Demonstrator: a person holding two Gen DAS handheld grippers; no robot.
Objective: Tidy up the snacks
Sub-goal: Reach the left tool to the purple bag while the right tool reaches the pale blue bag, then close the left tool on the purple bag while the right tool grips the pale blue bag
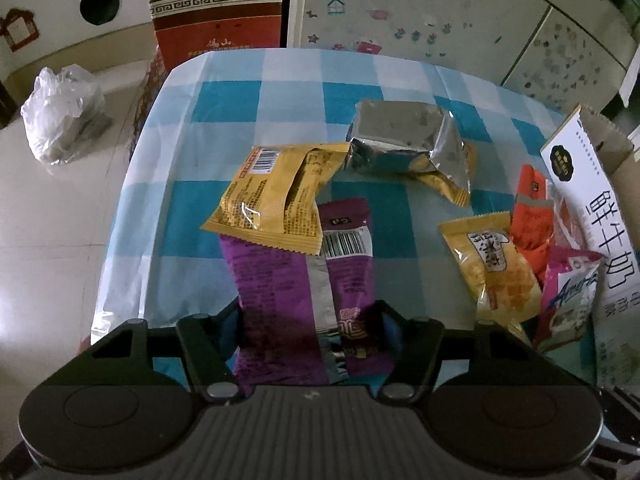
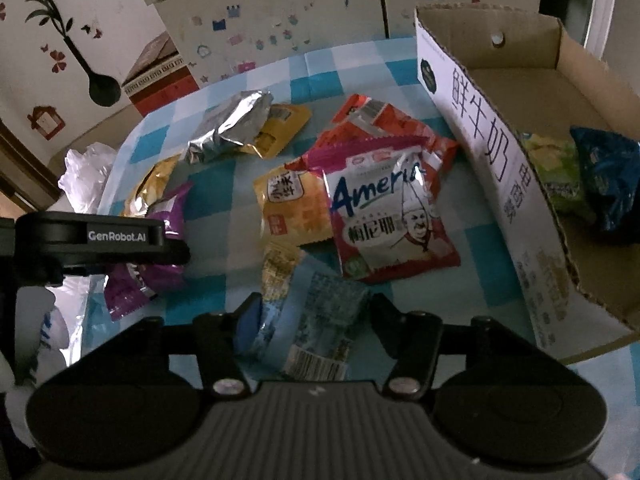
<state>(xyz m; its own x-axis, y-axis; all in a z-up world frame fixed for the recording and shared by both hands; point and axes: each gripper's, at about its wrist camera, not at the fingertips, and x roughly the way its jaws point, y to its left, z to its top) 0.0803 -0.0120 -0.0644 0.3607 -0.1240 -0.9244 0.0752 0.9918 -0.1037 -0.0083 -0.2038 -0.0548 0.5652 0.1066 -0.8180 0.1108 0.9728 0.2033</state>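
Observation:
In the left wrist view my left gripper [image 1: 310,320] is shut on the near end of a purple snack packet [image 1: 272,280], one finger pressed to each side. A yellow packet [image 1: 272,196] overlaps its far end. A silver packet [image 1: 400,136] lies beyond. In the right wrist view my right gripper [image 2: 314,316] is shut on a light blue packet [image 2: 328,304] that lies on the cloth. Past it are a red-and-white packet [image 2: 388,216] and a small yellow packet [image 2: 296,204]. An open cardboard box [image 2: 520,92] at the right holds a green packet [image 2: 556,164] and a dark blue packet [image 2: 608,184].
Everything sits on a table with a blue-checked cloth [image 1: 248,96] whose left edge drops to a tiled floor. A clear plastic bag [image 1: 60,116] lies on that floor. A red-brown carton [image 1: 216,12] stands behind the table. An orange packet [image 1: 532,208] leans by the box wall.

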